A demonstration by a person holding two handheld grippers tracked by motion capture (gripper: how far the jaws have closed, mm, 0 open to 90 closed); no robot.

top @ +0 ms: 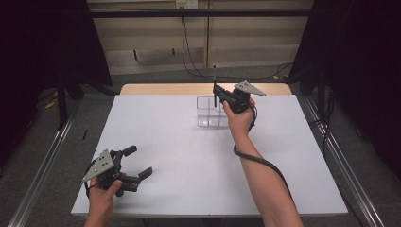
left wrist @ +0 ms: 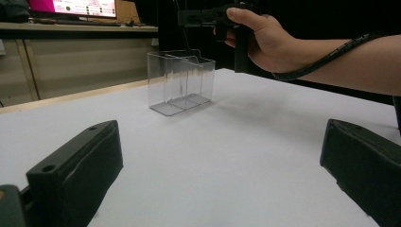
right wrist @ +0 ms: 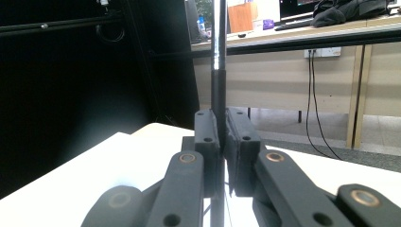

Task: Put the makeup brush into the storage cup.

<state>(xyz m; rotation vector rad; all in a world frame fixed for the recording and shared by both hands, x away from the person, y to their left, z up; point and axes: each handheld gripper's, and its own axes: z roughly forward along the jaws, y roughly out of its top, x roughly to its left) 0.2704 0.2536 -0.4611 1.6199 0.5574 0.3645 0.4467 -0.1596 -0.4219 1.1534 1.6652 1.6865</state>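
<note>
Right tool (right wrist: 221, 156), one pen (right wrist: 218, 90), one clear box (top: 211, 112)

- No lettering, brand, number or sign can be read in any of the three views.
- A monitor (left wrist: 71, 7) at the top left of the left gripper view carries rows of text on a pink and white screen, too small and blurred to make out.
- Boxes (right wrist: 243, 16) on the far desk in the right gripper view bear no legible print.
</note>
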